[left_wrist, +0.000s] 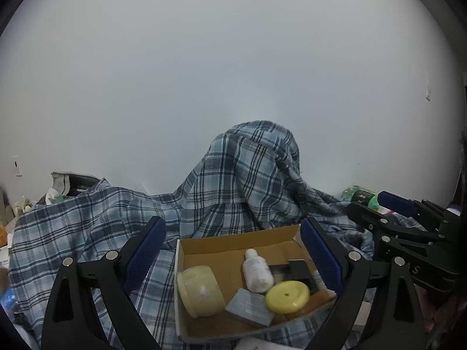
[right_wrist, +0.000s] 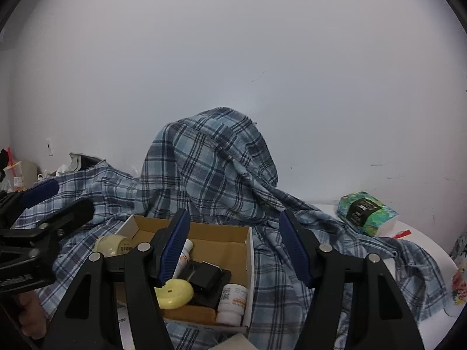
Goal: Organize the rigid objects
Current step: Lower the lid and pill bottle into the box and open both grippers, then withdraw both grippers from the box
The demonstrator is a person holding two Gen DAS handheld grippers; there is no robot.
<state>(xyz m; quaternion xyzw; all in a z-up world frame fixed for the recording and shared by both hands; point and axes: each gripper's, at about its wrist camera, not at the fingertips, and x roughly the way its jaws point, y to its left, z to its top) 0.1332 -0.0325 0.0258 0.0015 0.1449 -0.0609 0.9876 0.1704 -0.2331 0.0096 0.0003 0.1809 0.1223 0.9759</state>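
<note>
A shallow cardboard box (left_wrist: 233, 237) sits on a blue plaid cloth (left_wrist: 96, 224). In it lie a cream jar (left_wrist: 200, 290) on its side, a white bottle (left_wrist: 256, 271), a yellow round lid (left_wrist: 287, 297), a grey flat block (left_wrist: 249, 306) and a black boxy item (left_wrist: 297, 271). My left gripper (left_wrist: 233, 262) is open and empty, its fingers straddling the box. My right gripper (right_wrist: 233, 250) is open and empty over the box's right wall (right_wrist: 250, 262); the yellow lid (right_wrist: 175, 293) and a white pill bottle (right_wrist: 233, 302) show there.
The plaid cloth drapes over a tall hidden shape (right_wrist: 210, 163) against the white wall. A green tissue pack (right_wrist: 366, 211) lies on the white table at right. Cups and clutter (right_wrist: 17, 175) stand at far left. Each gripper shows in the other's view (left_wrist: 408, 233).
</note>
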